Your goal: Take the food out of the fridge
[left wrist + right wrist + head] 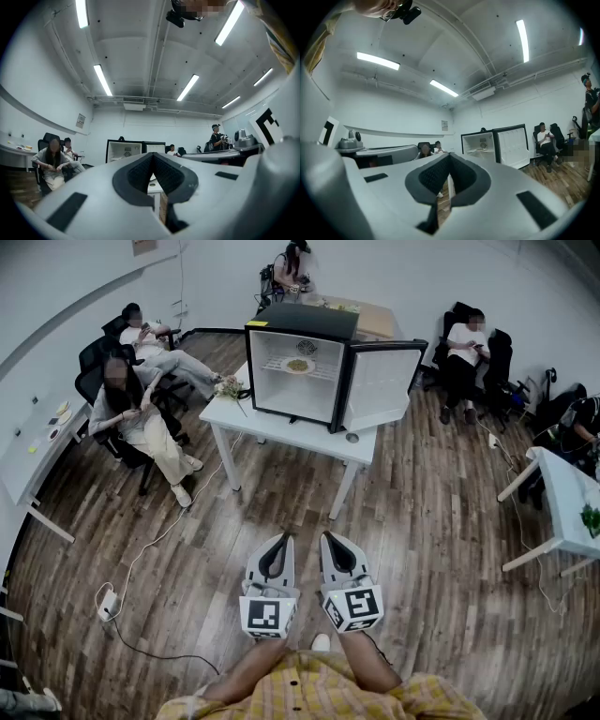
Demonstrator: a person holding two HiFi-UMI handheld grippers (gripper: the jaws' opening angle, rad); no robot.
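Observation:
A small black fridge (300,367) stands on a white table (272,427) across the room, its door (382,385) swung open to the right. On its wire shelf sits a plate of food (298,365). My left gripper (281,542) and right gripper (333,540) are held side by side low in the head view, well short of the table, both shut and empty. The fridge (125,151) shows small and far off in the left gripper view, and the fridge (480,144) with its open door also shows in the right gripper view.
Two people sit in chairs (131,399) left of the table, another person (464,352) at the right, one stands at the back (292,273). A white desk (567,502) is at the right edge. A power strip and cable (108,601) lie on the wooden floor.

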